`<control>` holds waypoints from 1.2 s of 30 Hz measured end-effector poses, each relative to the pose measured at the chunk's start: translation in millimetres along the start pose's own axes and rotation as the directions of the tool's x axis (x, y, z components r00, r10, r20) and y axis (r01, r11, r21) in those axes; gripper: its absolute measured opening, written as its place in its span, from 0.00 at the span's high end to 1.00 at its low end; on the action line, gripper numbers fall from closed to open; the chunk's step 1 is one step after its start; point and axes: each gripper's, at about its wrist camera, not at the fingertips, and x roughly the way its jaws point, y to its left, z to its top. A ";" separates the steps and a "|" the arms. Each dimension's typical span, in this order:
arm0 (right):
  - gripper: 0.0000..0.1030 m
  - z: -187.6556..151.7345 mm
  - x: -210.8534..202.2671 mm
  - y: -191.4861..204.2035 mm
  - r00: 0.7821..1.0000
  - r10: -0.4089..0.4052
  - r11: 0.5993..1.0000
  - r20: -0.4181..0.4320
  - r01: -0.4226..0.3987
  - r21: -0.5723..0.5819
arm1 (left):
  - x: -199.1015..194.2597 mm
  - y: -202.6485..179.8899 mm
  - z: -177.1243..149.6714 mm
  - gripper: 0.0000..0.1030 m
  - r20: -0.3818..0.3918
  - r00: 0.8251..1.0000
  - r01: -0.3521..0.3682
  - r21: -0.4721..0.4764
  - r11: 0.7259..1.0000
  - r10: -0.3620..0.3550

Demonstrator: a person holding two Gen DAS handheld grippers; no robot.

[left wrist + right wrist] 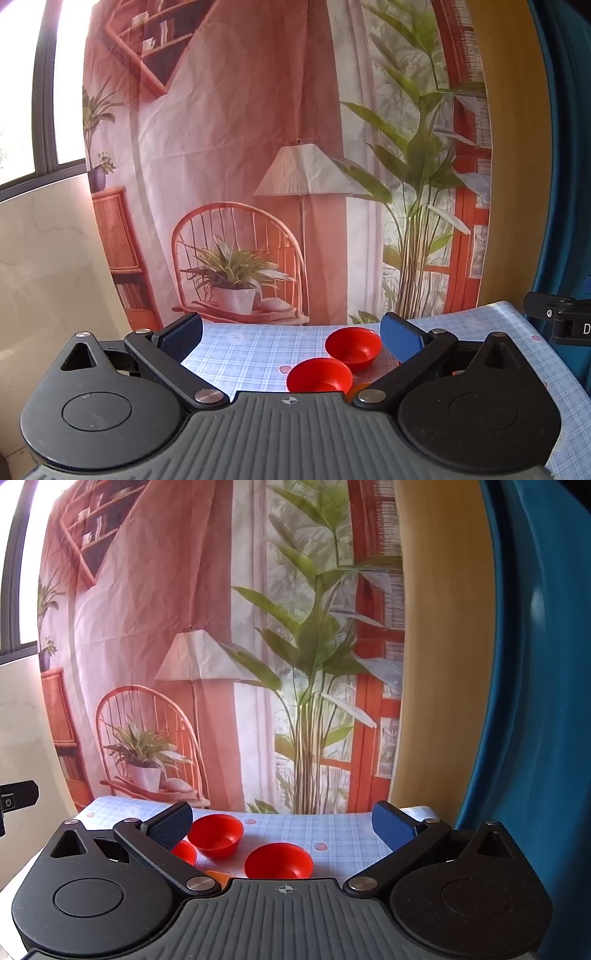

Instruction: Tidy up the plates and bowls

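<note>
Two red bowls stand on the checked tablecloth (251, 354). In the left wrist view the near bowl (319, 376) sits just ahead of the gripper body and the far bowl (352, 349) behind it to the right. My left gripper (291, 338) is open and empty above them. In the right wrist view three red bowls show: one at the middle (279, 861), one further back (216, 835), and one (184, 851) partly hidden behind the left finger. My right gripper (282, 827) is open and empty. An orange item (218, 877) peeks out at the gripper body.
A printed room backdrop (258, 166) hangs behind the table. A blue curtain (535, 664) is at the right. The other gripper's black part (561, 321) shows at the right edge. A window (22, 92) is at the left.
</note>
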 end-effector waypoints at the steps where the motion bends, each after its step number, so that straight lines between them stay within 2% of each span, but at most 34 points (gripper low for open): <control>1: 0.00 0.3 -0.4 0.2 1.000 -0.002 1.000 0.003 0.002 -0.001 | 0.5 0.7 0.2 0.00 -0.002 1.000 0.005 -0.004 1.000 -0.005; 36: 0.00 5.5 -5.7 0.0 1.000 0.000 1.000 0.012 0.000 -0.002 | -1.7 2.0 1.3 0.00 0.012 1.000 -0.022 0.012 1.000 0.022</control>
